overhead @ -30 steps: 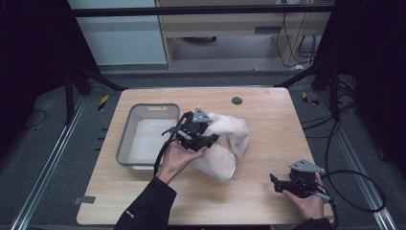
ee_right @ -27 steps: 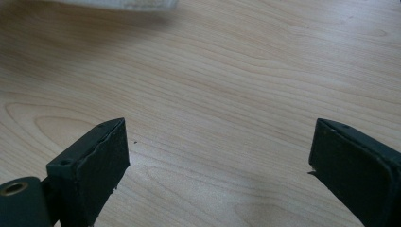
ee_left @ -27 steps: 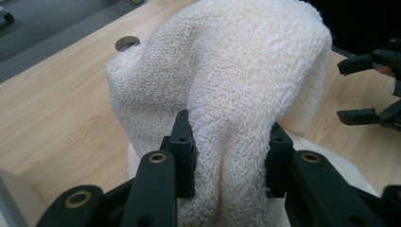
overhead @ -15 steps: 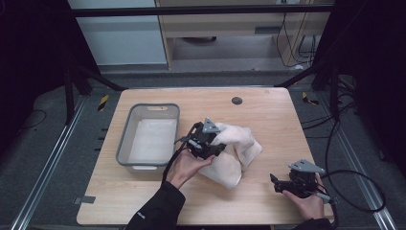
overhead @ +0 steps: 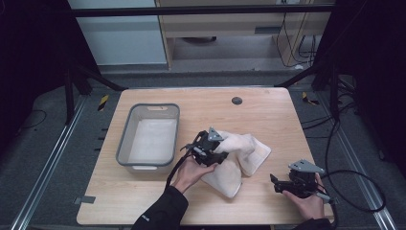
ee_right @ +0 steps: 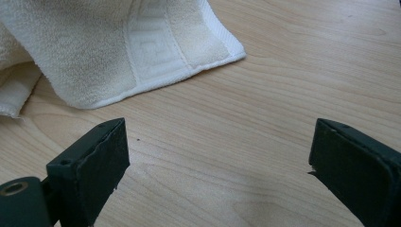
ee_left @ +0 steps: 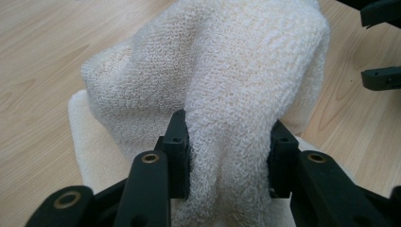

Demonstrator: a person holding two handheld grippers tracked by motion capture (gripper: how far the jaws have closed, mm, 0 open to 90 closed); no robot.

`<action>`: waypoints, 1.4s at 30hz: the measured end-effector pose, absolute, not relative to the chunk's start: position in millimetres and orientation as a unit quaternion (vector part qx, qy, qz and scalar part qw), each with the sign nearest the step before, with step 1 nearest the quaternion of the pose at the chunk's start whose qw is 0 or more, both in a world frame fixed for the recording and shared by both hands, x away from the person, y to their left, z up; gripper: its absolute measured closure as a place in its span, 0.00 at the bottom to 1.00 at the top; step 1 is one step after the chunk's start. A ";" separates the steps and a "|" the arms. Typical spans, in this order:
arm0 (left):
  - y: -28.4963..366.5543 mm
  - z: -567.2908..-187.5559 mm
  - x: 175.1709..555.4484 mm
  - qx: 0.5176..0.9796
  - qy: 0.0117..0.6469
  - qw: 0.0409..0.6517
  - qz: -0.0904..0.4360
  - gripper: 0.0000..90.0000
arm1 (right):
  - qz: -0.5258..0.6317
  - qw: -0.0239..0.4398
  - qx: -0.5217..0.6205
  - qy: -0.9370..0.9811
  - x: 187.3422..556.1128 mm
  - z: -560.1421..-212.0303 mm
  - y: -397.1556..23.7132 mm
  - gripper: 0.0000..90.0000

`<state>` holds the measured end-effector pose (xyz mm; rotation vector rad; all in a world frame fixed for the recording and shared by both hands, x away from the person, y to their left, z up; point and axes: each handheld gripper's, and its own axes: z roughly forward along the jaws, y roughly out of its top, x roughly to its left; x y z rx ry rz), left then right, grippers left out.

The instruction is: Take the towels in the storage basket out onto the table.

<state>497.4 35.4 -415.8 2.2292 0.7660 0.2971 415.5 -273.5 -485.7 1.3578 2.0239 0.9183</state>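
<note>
The towel (overhead: 239, 155) lies crumpled on the wooden table (overhead: 268, 110), a little right of the middle, just beside the grey tub (overhead: 125, 139) and not touching it as far as the high view shows. It is cream, thick and looped, with a flat woven band and a hemmed corner that the right gripper view catches lying flat on the wood (ee_right: 179, 52). One lobe spreads toward the front edge, another toward the right, and a ridge stands up in the middle.

On that ridge sits the left gripper (ee_left: 229, 156). A thick fold of towel runs between its two black jaws, and the cloth bulges against both pads. The jaws have just been opening a little, yet the fold is there between them and both pads still press its sides. In the high view the left hand (overhead: 189, 172) comes in from the front edge in a dark sleeve, with the gripper low over the heap.

Over at the right front corner the right gripper (overhead: 280, 184) rests low on the table, well apart from the towel, pointing toward it. Its jaws stand wide with bare wood between them (ee_right: 217, 165), holding nothing.

A pale cloth lining lies flat in the tub. A small dark disc (overhead: 236, 100) sits near the far edge.
</note>
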 end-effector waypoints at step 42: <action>99.7 -395.8 461.0 0.862 0.298 0.381 0.150 0.23 | 0.332 0.262 0.509 0.750 415.9 -485.8 -274.0 0.05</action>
